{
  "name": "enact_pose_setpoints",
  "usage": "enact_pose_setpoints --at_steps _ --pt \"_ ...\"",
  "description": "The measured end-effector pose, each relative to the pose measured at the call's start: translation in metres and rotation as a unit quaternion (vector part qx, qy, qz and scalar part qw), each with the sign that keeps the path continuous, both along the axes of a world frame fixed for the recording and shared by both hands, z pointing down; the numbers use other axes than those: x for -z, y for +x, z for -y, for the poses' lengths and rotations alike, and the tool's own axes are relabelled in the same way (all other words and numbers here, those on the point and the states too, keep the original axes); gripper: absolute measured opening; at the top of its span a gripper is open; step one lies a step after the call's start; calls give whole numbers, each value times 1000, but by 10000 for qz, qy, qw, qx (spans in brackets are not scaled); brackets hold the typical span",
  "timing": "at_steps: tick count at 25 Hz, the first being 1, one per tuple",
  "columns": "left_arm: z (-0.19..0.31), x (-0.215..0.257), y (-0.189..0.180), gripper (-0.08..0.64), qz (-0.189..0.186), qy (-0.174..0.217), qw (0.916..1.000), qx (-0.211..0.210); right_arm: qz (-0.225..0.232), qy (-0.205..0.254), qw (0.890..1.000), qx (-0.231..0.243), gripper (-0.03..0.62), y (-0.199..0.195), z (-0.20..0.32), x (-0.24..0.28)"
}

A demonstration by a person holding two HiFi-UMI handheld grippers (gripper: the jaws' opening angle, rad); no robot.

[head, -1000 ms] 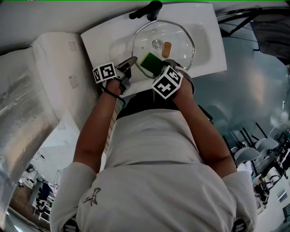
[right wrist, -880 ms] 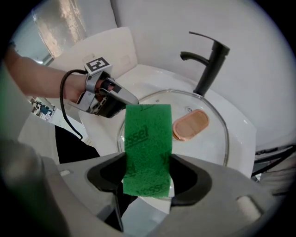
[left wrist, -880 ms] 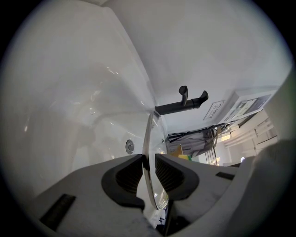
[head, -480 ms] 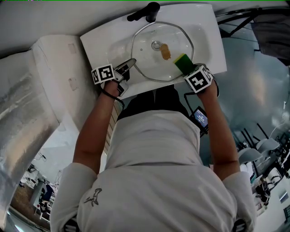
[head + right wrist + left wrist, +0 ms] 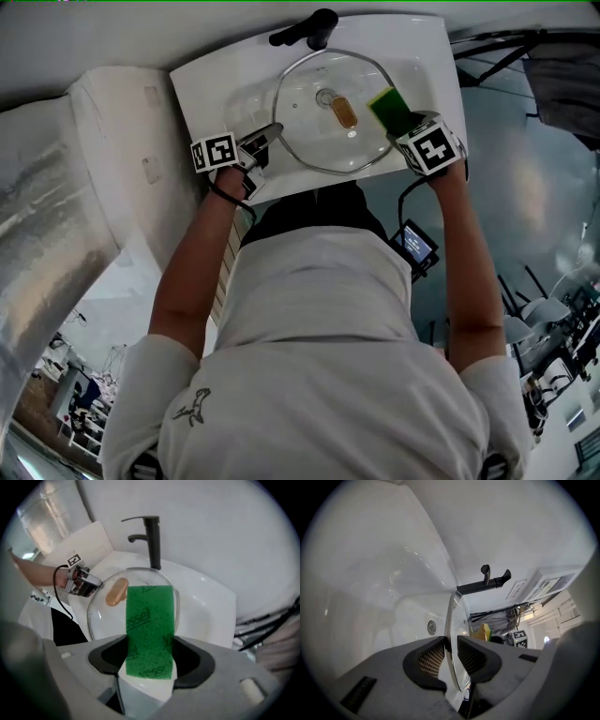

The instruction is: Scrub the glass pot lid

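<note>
The glass pot lid [image 5: 328,122] with a metal rim and a tan wooden knob [image 5: 345,112] lies over the white sink basin [image 5: 225,80]. My left gripper [image 5: 265,138] is shut on the lid's left rim; in the left gripper view the rim [image 5: 451,634] runs edge-on between both pads. My right gripper [image 5: 405,125] is shut on a green and yellow sponge [image 5: 390,107], which sits over the lid's right edge. In the right gripper view the sponge [image 5: 150,630] sticks out between the jaws, green side up, above the lid [image 5: 108,616].
A black tap [image 5: 307,25] stands at the back of the basin, also seen as the tap [image 5: 151,538] in the right gripper view. A white wall panel [image 5: 112,169] lies to the left. A small device with a lit screen [image 5: 415,246] hangs by the right forearm.
The right gripper carried the sponge from the lid's near left part across to its right edge and slightly farther back. The left gripper and the lid stayed put.
</note>
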State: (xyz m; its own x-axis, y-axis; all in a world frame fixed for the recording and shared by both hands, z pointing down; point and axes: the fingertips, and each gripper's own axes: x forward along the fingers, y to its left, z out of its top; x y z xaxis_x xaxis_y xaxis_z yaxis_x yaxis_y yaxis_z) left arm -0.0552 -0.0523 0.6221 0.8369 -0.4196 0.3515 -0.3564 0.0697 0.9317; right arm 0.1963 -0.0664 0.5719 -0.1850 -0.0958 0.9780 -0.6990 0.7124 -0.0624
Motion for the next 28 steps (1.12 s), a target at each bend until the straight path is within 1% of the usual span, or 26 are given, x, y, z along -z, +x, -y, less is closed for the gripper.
enact_pose_setpoints --at_steps 3,5,6,8,11,14,16,18,23,24,25,27,28 --pt "0 1 1 86 -2 13 10000 51 -16 303 9962 820 291 -39 43 20" --pt "1 1 0 86 -2 26 10000 75 -91 411 9897 1371 291 -66 68 26" --pt "1 1 0 86 -4 22 10000 94 -162 480 9846 1674 291 -79 80 26" --pt "1 0 0 86 0 2 9999 133 -284 473 9723 2271 291 -101 95 18" --pt "2 0 0 86 20 -2 9998 204 -404 241 9493 3110 291 -135 95 0" --pt "2 0 -2 86 22 1 9996 273 -531 173 9275 3696 292 -165 92 -15" --pt "2 0 -3 86 -8 -11 9994 334 -683 122 9145 3985 293 -177 91 -23" --pt "2 0 -5 86 -36 -44 9991 418 -868 43 9040 4185 291 -185 92 -28" --pt "0 -1 -11 86 -78 -73 9985 543 -1144 -2 8878 4457 291 -204 91 -32" --pt "0 -1 -11 86 -77 -67 9985 540 -1110 5 8877 4469 291 -209 89 -32" --pt "0 -2 -11 86 -73 -52 9986 525 -1009 4 8900 4446 291 -215 87 -31" --pt "0 -2 -10 86 -64 -27 9989 471 -736 -33 8979 4341 291 -228 80 -30" --pt "0 -2 -9 86 -62 -27 9990 449 -674 -49 8998 4311 291 -233 78 -31"
